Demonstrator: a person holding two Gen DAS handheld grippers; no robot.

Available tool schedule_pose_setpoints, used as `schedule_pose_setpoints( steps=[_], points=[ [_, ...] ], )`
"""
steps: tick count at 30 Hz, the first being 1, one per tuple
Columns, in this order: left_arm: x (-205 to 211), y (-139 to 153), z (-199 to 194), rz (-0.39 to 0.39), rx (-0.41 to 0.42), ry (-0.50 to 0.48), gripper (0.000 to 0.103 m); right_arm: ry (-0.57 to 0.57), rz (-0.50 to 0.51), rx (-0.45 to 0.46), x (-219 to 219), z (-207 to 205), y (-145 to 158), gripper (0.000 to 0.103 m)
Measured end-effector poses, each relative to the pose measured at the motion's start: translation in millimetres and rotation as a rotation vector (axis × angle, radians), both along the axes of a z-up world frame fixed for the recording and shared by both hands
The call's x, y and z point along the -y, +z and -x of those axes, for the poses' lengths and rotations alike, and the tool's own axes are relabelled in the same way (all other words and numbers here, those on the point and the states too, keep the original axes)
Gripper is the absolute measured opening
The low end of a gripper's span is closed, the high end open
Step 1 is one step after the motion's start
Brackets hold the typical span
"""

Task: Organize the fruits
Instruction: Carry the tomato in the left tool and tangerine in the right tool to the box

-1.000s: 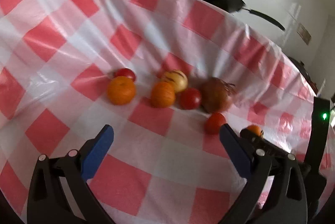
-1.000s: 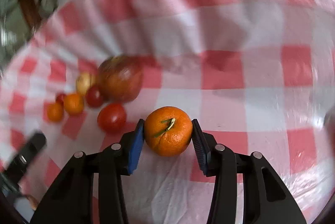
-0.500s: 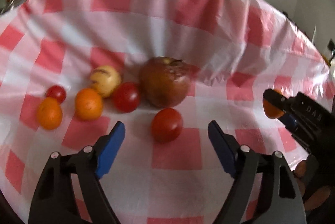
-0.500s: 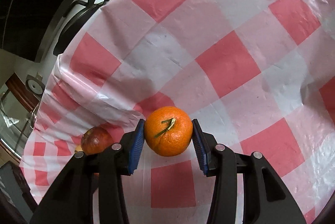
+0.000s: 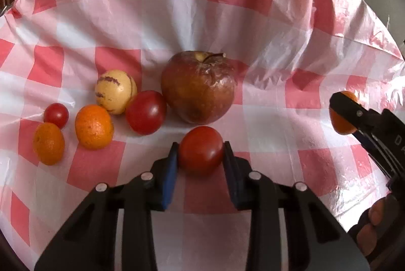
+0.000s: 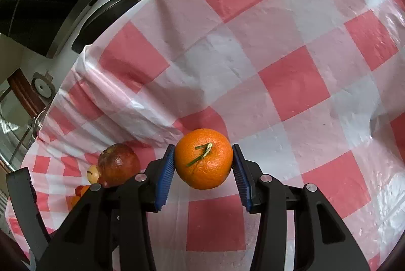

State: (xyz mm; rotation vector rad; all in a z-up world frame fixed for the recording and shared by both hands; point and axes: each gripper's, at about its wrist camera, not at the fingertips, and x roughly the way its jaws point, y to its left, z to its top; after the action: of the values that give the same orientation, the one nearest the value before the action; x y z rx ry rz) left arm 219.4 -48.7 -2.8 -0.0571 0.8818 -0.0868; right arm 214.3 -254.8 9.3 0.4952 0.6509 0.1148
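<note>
A red tomato (image 5: 201, 148) lies on the checked tablecloth (image 5: 177, 18). My left gripper (image 5: 200, 153) is closing on it, and both blue pads touch its sides. Just behind it sit a wrinkled brown-red apple (image 5: 197, 87) and a second tomato (image 5: 146, 112). To their left lie a yellow striped fruit (image 5: 115, 91), two small oranges (image 5: 94, 126) and a cherry tomato (image 5: 56, 115). My right gripper (image 6: 203, 161) is shut on a stemmed orange (image 6: 203, 169) held above the cloth. It also shows at the right edge of the left wrist view.
A black frying pan (image 6: 108, 15) rests on the white counter beyond the cloth's far edge. A person's fingers (image 5: 372, 220) hold the right gripper's handle. The cloth (image 6: 303, 68) is creased and rises in folds near the apple.
The left gripper swung right from the fruit row, came up to the lone tomato and closed its wide jaws around it. The right gripper lifted the orange and turned.
</note>
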Motion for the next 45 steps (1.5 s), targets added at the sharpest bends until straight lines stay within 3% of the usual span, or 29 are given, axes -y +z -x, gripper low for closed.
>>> schedule_pose_setpoints(
  steps=[4, 9, 13, 17, 21, 30, 34, 39, 45],
  points=[
    [-8, 12, 21, 0.012, 0.062, 0.021, 0.034, 0.009, -0.011, -0.003, 1, 0, -2, 0.044],
    [-35, 28, 60, 0.12, 0.098, 0.096, 0.034, 0.021, -0.019, -0.008, 3, -1, -4, 0.044],
    [-60, 25, 105, 0.088, 0.115, 0.164, 0.034, 0.023, -0.016, -0.011, 2, -1, -3, 0.044],
    [-99, 13, 137, 0.153, 0.087, 0.261, 0.034, 0.023, -0.013, -0.012, 2, -1, -3, 0.044],
    [-130, 14, 152, 0.191, 0.111, 0.336, 0.034, 0.025, -0.006, -0.015, 0, -2, -4, 0.044],
    [-120, 30, 152, 0.158, 0.197, 0.274, 0.034, 0.021, 0.015, -0.014, -6, 5, -1, 0.044],
    [-117, 26, 148, 0.149, 0.169, 0.272, 0.034, 0.023, -0.055, -0.024, -9, 34, -2, 0.044],
    [-112, 25, 149, 0.125, 0.123, 0.269, 0.034, 0.078, -0.022, -0.022, -31, 97, -1, 0.044],
    [-102, 35, 179, 0.084, 0.158, 0.236, 0.034, 0.153, -0.035, -0.013, -53, 167, 2, 0.044]
  ],
)
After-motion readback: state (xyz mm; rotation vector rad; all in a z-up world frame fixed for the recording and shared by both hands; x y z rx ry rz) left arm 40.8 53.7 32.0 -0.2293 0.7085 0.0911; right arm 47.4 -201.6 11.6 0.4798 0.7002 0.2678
